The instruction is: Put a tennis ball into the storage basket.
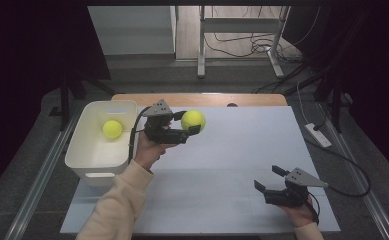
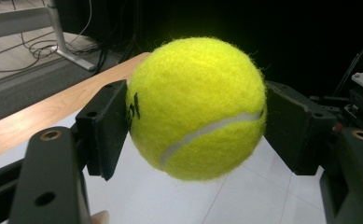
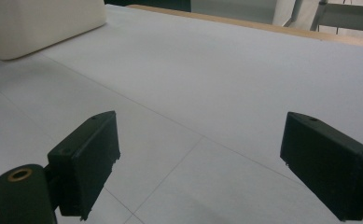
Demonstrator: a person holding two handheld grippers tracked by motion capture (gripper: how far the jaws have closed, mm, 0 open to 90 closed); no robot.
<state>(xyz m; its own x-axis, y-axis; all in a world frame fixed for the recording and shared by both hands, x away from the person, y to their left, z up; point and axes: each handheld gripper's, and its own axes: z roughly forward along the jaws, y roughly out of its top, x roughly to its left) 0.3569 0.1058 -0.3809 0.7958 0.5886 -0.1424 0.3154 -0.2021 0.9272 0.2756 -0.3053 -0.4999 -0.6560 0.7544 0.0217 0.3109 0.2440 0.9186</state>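
Above table (image 1: 242, 150), beside bin (image 1: 77, 150): left gripper (image 1: 192, 122), clamped on tennis ball (image 1: 193, 120)
Inside bin: second tennis ball (image 1: 112, 129)
Near front edge: right gripper (image 1: 268, 178), jaws spread, nothing between

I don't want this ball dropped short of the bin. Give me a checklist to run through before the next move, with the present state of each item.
1. Held tennis ball clamped between both pads of the left hand-held gripper: ok.
2. Ball lifted off the white table: ok.
3. White bin open on top, with room beside the ball inside: ok.
4. Ball already over the bin: not ok, it hangs to the right of the bin's rim.
5. Right hand-held gripper open, empty and far from the path: ok.
6. Grip firmness: cannot tell.
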